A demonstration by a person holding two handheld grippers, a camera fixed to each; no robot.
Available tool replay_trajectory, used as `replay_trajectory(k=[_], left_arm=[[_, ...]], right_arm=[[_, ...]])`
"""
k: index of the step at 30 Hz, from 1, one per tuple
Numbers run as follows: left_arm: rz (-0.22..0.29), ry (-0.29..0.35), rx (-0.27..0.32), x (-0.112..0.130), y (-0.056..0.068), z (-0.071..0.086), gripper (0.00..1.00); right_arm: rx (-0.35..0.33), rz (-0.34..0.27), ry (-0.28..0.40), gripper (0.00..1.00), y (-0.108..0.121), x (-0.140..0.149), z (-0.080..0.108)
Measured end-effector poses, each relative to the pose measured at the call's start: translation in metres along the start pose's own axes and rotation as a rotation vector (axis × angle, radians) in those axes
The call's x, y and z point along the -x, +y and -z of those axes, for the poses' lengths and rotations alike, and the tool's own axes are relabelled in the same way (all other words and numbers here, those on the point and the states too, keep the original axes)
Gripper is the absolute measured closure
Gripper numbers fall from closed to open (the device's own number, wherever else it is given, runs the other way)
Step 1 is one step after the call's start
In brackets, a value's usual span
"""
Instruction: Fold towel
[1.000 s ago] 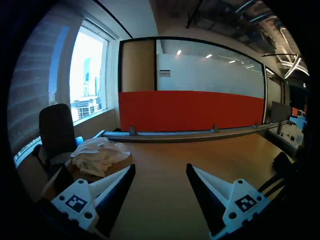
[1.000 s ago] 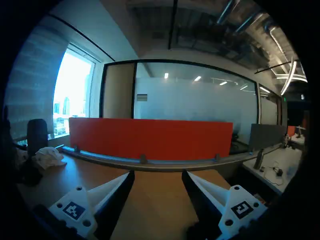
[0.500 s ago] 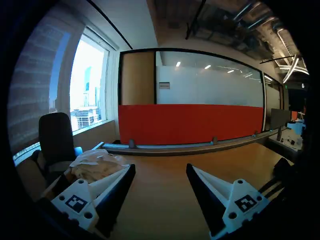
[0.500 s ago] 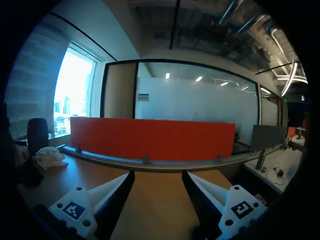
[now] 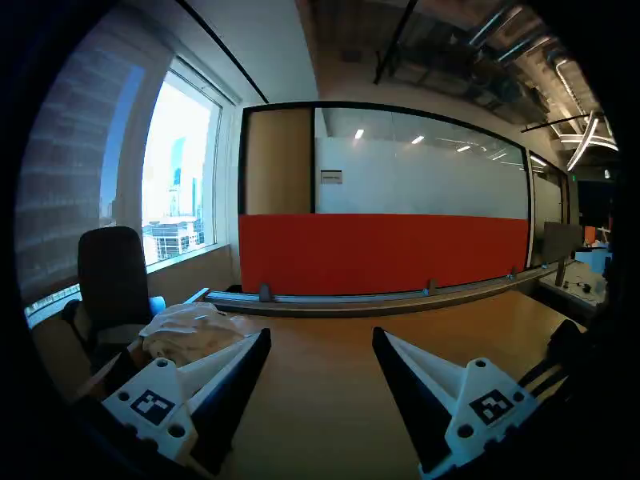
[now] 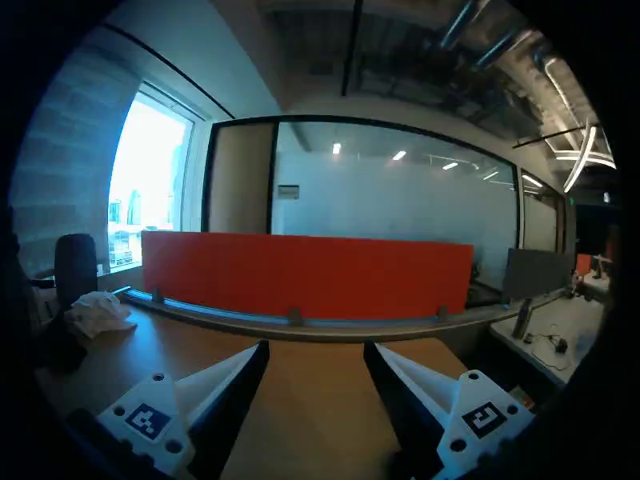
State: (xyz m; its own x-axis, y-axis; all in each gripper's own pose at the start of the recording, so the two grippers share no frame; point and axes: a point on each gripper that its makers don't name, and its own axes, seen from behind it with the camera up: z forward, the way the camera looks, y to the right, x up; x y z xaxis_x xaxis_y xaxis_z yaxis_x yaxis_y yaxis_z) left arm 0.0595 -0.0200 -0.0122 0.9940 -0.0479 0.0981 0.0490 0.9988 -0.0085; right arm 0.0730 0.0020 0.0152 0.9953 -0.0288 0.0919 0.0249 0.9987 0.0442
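Left gripper point(image 5: 320, 333): jaws wide apart, nothing between them, over the brown wooden table point(image 5: 320, 408). Right gripper point(image 6: 314, 346): the same, jaws spread and empty. Crumpled white cloth towel point(image 5: 190, 331) lies heaped at the table's left end (partly behind the left gripper's left finger), beside a black office chair point(image 5: 112, 276). Long orange partition panel point(image 5: 384, 252) lines the far edge.

One towel point(image 5: 192, 332), one chair point(image 5: 112, 272), two hand-held grippers point(image 5: 320, 331) point(image 6: 316, 344)
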Motion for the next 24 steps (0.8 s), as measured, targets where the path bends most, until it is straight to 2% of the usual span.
replay_trajectory(k=[12,24], left_arm=[[-0.011,0.001,-0.003,0.026,-0.006,-0.007,0.06],[0.007,0.025,0.0,0.074,-0.005,-0.013,0.06]], right_arm=[[0.01,-0.024,0.007,0.09,-0.006,0.004,0.002],[0.011,-0.036,0.022,0.09,-0.014,0.018,0.01]])
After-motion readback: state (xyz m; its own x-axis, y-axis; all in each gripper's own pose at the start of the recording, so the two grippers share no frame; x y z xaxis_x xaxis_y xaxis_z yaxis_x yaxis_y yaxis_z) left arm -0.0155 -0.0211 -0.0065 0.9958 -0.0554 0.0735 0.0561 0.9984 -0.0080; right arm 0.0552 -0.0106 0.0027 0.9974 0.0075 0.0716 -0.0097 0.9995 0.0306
